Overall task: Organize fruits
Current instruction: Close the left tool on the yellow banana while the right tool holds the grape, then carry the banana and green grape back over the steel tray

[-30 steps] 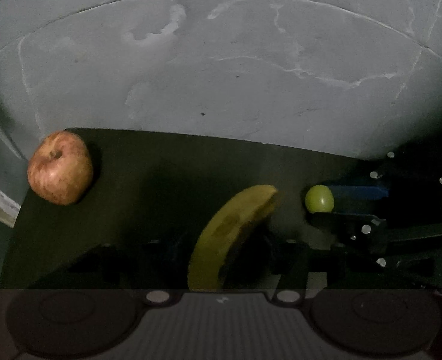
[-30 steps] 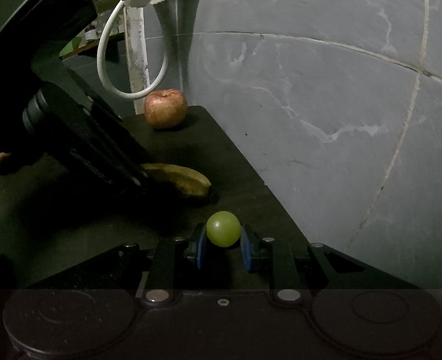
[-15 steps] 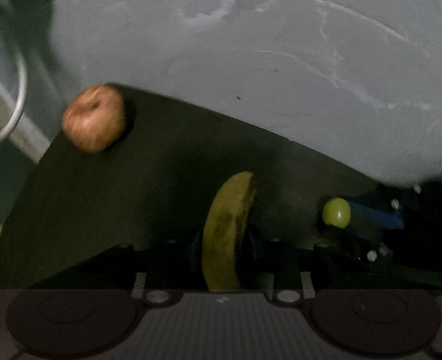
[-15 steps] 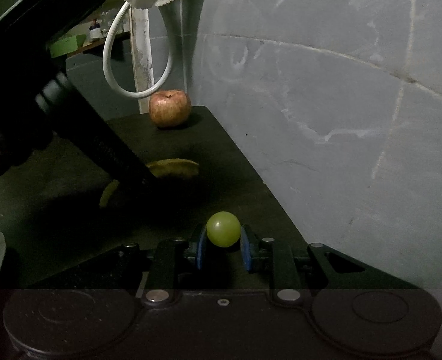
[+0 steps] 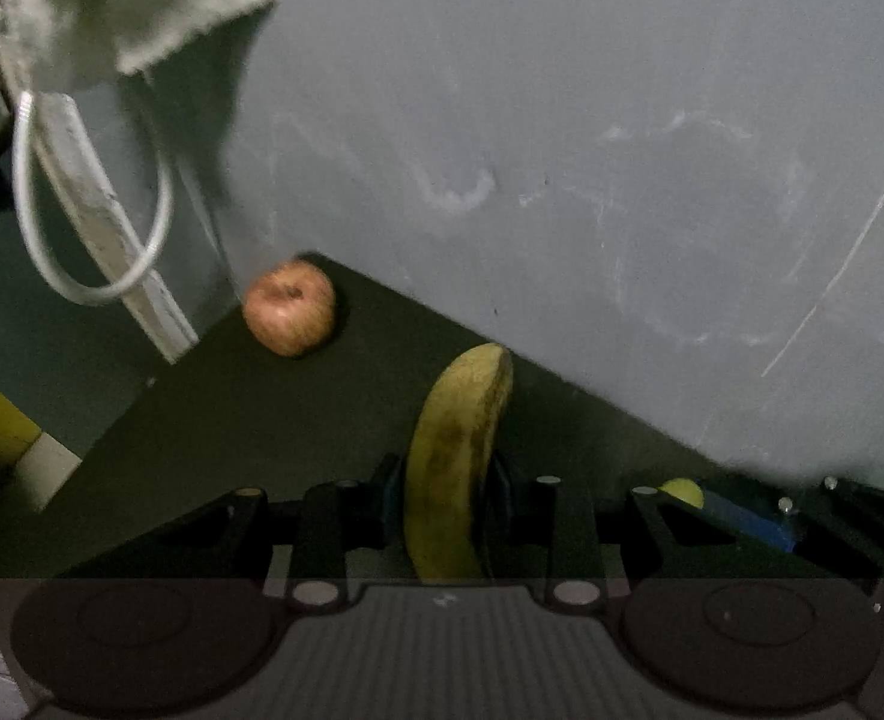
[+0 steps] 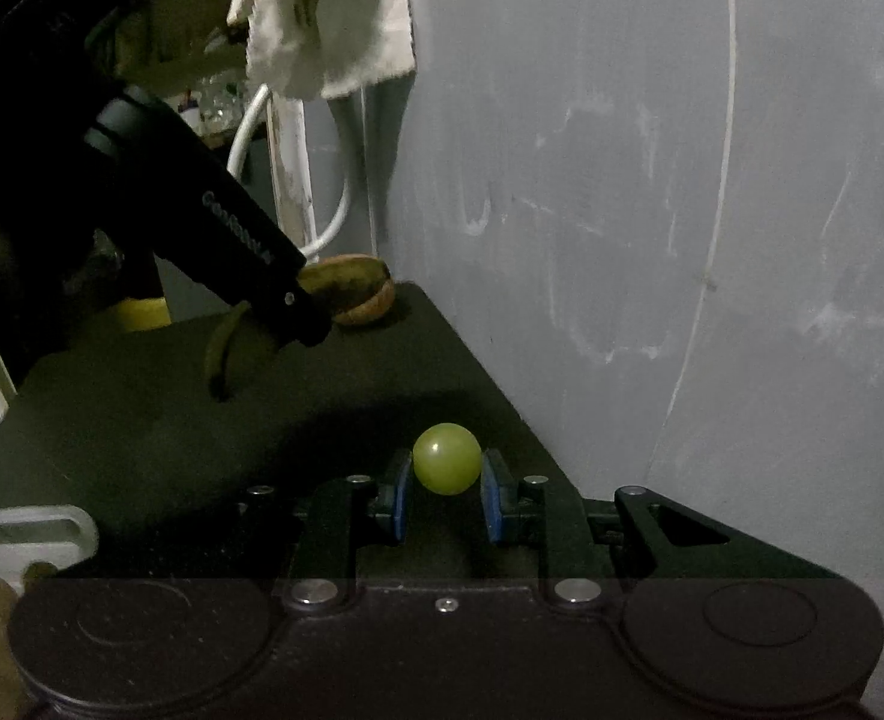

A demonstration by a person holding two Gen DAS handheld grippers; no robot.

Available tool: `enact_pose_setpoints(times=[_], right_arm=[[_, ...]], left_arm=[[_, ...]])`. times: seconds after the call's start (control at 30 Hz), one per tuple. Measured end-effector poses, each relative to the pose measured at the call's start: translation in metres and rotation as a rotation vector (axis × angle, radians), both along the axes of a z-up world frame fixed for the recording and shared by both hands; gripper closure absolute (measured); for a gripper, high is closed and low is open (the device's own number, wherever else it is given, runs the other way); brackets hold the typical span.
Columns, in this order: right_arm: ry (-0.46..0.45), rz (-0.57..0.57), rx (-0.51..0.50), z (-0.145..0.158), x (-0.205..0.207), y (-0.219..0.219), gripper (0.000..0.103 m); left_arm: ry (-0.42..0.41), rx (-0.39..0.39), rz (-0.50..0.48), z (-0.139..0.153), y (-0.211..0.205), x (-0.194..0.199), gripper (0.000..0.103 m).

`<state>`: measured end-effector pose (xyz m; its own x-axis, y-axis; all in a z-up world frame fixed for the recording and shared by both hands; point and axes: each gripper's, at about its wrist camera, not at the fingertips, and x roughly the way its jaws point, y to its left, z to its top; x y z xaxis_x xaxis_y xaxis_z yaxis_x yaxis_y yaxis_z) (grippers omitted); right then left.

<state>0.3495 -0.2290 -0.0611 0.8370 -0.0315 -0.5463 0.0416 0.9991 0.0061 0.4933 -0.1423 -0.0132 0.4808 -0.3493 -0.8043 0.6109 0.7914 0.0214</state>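
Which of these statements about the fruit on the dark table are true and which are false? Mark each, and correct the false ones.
1. The left gripper is shut on the banana. True.
2. The right gripper holds the apple. False: a green grape sits between its blue pads.
3. The apple sits on the table near the wall. True.
4. The banana lies flat on the table. False: it is lifted clear in the gripper.
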Motion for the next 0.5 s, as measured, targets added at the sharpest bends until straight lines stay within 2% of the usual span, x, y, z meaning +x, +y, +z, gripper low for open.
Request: enact_pose_setpoints(times=[0.5], right_arm=[[-0.078, 0.041, 0.042, 0.06, -0.044, 0.044, 0.078]], left_arm=[[-0.14, -0.067, 0.144, 0.092, 0.076, -0.054, 0.07]])
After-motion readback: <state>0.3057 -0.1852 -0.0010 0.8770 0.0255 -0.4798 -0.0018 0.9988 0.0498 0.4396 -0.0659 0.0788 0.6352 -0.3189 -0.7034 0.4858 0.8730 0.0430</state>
